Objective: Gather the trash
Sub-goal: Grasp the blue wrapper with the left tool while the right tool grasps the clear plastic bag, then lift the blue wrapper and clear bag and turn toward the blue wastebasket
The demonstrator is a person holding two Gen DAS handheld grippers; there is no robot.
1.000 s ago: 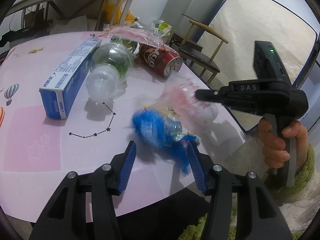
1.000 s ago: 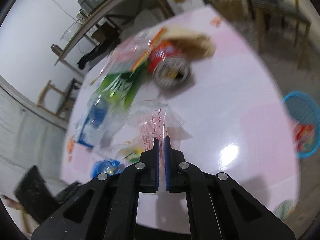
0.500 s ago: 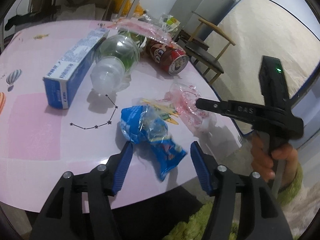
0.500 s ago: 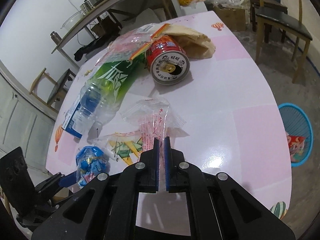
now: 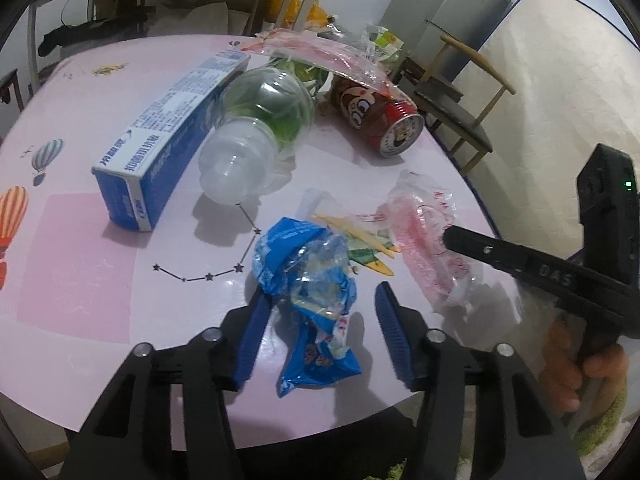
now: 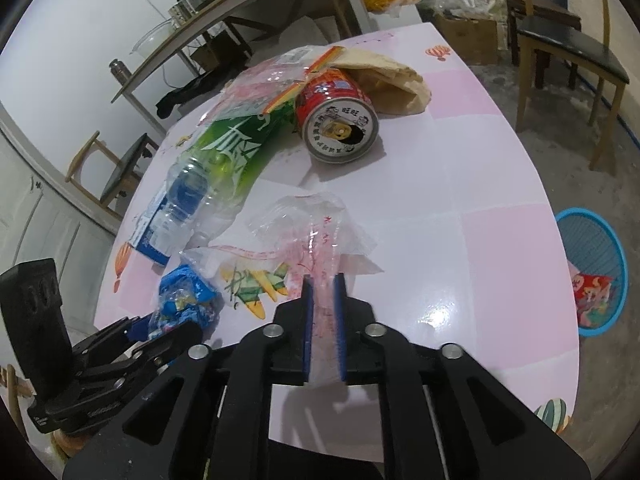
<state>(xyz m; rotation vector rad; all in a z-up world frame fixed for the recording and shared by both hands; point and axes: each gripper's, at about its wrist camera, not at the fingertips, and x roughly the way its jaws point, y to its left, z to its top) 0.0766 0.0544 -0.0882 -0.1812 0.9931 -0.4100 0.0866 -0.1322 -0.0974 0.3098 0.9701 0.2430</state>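
Left hand-held gripper (image 5: 320,320): jaws apart and just narrowing around the crumpled blue wrapper (image 5: 310,296), which lies on the pink worktop (image 5: 80,280) near its front edge, long axis running toward the gripper; the left pad touches it, the right stands clear. Right hand-held gripper (image 6: 323,312): jaws just parted slightly, with the clear red-printed bag (image 6: 316,236) between the pads, its length running away from them. Blue basket (image 6: 592,272) on the floor holds red packaging (image 6: 588,292).
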